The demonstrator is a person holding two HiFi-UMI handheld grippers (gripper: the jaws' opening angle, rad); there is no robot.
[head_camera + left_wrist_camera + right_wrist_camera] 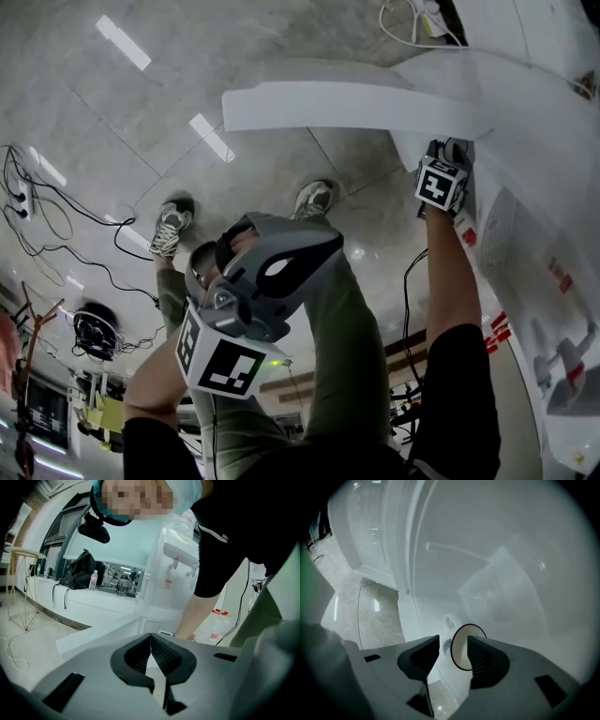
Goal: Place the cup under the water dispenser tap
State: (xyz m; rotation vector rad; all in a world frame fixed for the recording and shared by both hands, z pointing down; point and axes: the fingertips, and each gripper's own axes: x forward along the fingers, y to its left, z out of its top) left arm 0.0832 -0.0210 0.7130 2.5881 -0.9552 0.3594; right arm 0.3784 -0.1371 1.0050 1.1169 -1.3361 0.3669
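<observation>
**Nearest.** The grey two-jaw left gripper (151,638) is held low and close to the person's body. Its black ribbed jaws are clenched tip to tip, with nothing between them.

**Middle.** The grey two-jaw right gripper (453,641) is at the end of the outstretched arm and points steeply down. Its jaws are released and stand wide apart. No pad touches anything.

**Just beyond the right jaws.** The white ceramic cup with a thin dark rim (460,652) appears to rest on a white glossy surface (511,573).
- The round mouth of the cup faces up toward the camera, so its long axis looks upright and nearly in line with the gripper.
- The cup lies ahead of the gap and off-centre. The jaw on the right of the right gripper view covers part of the rim, while the other jaw is clear of it.
- A loop handle shows at the cup's upper left.
- The likely correction is a small sideways shift to centre the gap before closing.

**Farthest.** The tall white water dispenser (180,550), seen in the left gripper view, carries two small taps (176,564). No view shows the cup and the taps together, so how the cup lies relative to them cannot be told. The right hand is plainly the nearer one to the cup.
</observation>
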